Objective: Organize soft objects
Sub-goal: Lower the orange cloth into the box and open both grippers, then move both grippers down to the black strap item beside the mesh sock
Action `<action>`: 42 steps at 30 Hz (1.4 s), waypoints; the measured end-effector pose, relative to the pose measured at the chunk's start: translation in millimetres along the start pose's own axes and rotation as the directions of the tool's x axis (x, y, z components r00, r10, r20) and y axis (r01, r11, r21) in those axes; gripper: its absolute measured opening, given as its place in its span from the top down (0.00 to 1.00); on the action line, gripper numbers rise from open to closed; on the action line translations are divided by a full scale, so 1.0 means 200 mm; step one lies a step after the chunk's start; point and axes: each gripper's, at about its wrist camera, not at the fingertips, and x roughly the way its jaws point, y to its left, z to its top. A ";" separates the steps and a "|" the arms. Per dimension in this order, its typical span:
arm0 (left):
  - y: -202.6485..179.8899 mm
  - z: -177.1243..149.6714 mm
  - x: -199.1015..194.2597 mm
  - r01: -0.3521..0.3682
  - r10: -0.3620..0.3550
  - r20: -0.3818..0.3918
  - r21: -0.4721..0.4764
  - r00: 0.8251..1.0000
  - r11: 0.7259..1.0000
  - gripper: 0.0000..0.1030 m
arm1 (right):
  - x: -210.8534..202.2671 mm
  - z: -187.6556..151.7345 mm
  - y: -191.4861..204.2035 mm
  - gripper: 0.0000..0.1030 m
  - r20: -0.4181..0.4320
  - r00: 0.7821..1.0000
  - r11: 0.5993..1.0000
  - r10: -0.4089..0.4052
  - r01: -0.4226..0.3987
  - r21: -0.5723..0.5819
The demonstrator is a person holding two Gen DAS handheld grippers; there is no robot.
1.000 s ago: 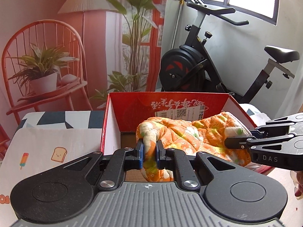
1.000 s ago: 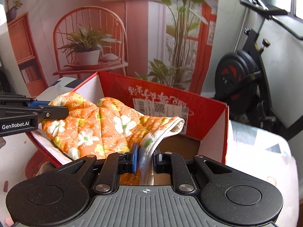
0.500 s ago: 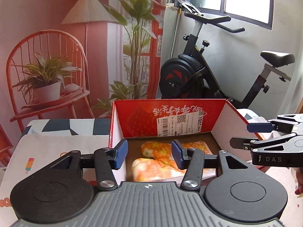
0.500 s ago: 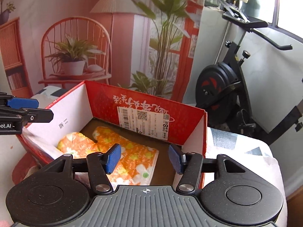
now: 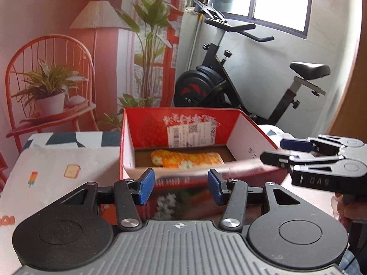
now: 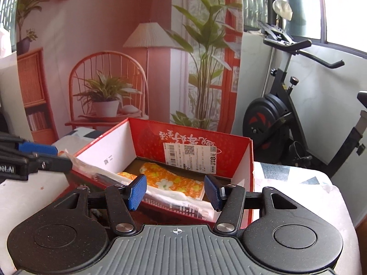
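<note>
Left wrist view, orange cloth (image 5: 187,160) in box (image 5: 250,144), beyond empty tool (image 5: 179,186)

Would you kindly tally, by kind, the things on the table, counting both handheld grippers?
Red cardboard box: 1
Orange floral quilted cloth lying inside the box: 1
Patterned white tablecloth: 1
Black two-finger grippers with blue pads, both open and empty: 2, left gripper and right gripper
Total: 5

Mitt in the box, grippers in front.
The quilted mitt (image 5: 187,159) lies flat inside the cardboard box (image 5: 250,135) on the table (image 5: 57,160); an exercise bike (image 5: 229,80) stands behind, right.
</note>
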 end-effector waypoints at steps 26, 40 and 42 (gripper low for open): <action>0.07 -0.52 0.27 0.081 -0.159 -0.263 -0.284 0.952 0.955 0.48 | -0.16 -0.71 0.07 0.49 -0.266 0.963 0.986 0.048 -0.003 0.165; 0.04 -0.55 0.24 0.093 -0.158 -0.215 -0.284 0.964 0.954 0.88 | -0.15 -0.74 0.07 0.48 -0.279 0.959 0.983 0.058 -0.007 0.181; 0.02 -0.54 0.20 0.079 -0.131 -0.192 -0.253 0.973 0.964 0.89 | -0.16 -0.74 0.08 0.47 -0.278 0.959 0.984 0.059 -0.009 0.179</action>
